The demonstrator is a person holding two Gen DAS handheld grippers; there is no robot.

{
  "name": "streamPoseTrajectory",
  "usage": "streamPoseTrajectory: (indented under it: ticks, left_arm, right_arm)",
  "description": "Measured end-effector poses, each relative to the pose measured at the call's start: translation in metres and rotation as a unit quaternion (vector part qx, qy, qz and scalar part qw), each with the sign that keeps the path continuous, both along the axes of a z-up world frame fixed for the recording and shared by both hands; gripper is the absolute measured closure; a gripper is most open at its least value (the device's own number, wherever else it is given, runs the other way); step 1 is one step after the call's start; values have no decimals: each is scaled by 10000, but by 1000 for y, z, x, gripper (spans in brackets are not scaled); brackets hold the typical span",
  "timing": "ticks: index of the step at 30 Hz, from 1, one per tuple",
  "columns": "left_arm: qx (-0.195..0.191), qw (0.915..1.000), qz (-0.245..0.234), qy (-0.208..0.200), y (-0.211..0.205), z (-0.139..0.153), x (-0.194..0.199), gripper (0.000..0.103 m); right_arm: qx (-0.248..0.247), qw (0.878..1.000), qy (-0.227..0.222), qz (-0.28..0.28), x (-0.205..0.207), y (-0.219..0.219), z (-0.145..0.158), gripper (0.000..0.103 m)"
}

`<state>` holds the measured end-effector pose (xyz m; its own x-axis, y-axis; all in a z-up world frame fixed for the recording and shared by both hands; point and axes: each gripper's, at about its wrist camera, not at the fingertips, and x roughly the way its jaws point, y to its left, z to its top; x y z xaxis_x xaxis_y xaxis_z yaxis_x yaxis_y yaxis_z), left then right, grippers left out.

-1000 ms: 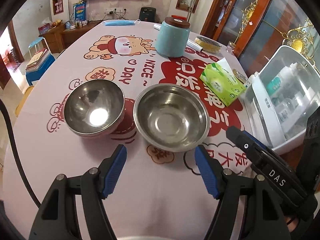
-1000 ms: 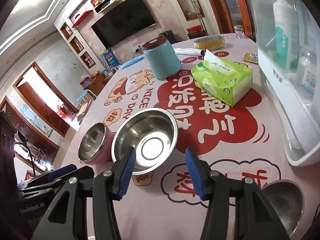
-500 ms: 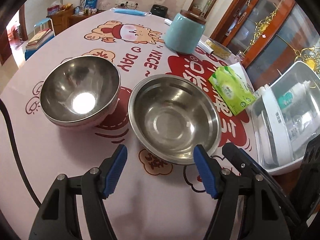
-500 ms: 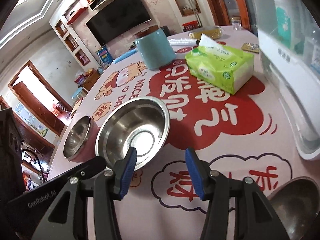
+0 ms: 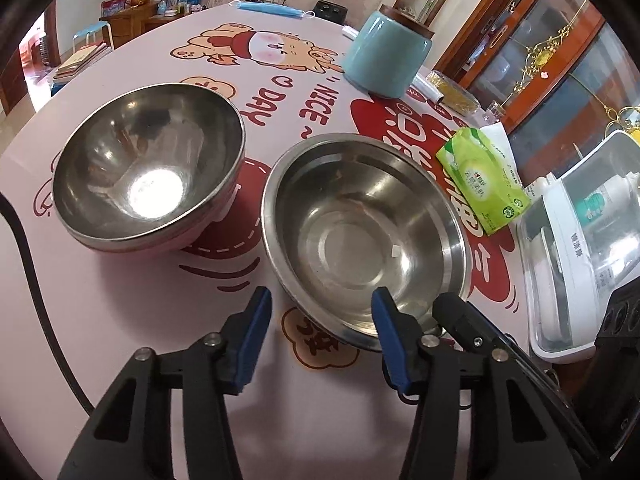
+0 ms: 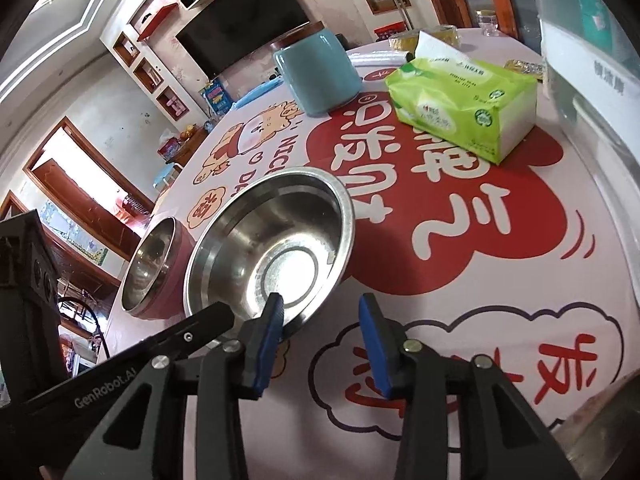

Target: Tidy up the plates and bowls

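Wide steel bowl sits mouth-up on printed tablecloth. Its near rim lies between both tongs. Left gripper closing, rim between jaws, pads not pressing. Right gripper closing, left pad over rim, nothing gripped. Bowl round, shallow, shiny, flat-bottomed, no long axis. Deeper pink-sided bowl just beside wide bowl, also mouth-up.

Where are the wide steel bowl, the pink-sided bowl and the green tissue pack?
wide steel bowl [image 5: 360, 240], left wrist view, on its flat inner bottom.
pink-sided bowl [image 5: 148, 172], left wrist view, on its shiny inside.
green tissue pack [image 6: 464, 104], right wrist view, on its top face.
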<state>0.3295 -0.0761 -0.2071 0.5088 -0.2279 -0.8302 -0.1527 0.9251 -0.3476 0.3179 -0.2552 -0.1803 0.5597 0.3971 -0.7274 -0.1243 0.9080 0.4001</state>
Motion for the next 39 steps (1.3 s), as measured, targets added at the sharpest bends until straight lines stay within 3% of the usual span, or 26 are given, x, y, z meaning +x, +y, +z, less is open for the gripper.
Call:
streamPoseTrajectory:
  ticks: [2,6,13,25,39]
  left_arm:
    - [21,10000,-56,2,-1,-2,2,64]
    - [37,9999,-154,-46,-5,-2,6,70]
    - [38,9999,-109,-106,-2,-3,5,75]
    - [-81,9998,-146,-83,-3,1,-3,76]
    - [-125,9991,-241,-328,7,31,-42,76]
  right_arm:
    - [-3,10000,-21,49,0,2,0,69]
    - [3,9999,-60,141,2,4,0,74]
    - [-14,9997,-87,221,3,6,0,79]
    - [-128,9996,-45,230,-3,5,6,79]
    - [-312,9984,-240,416,-35,17,36,79]
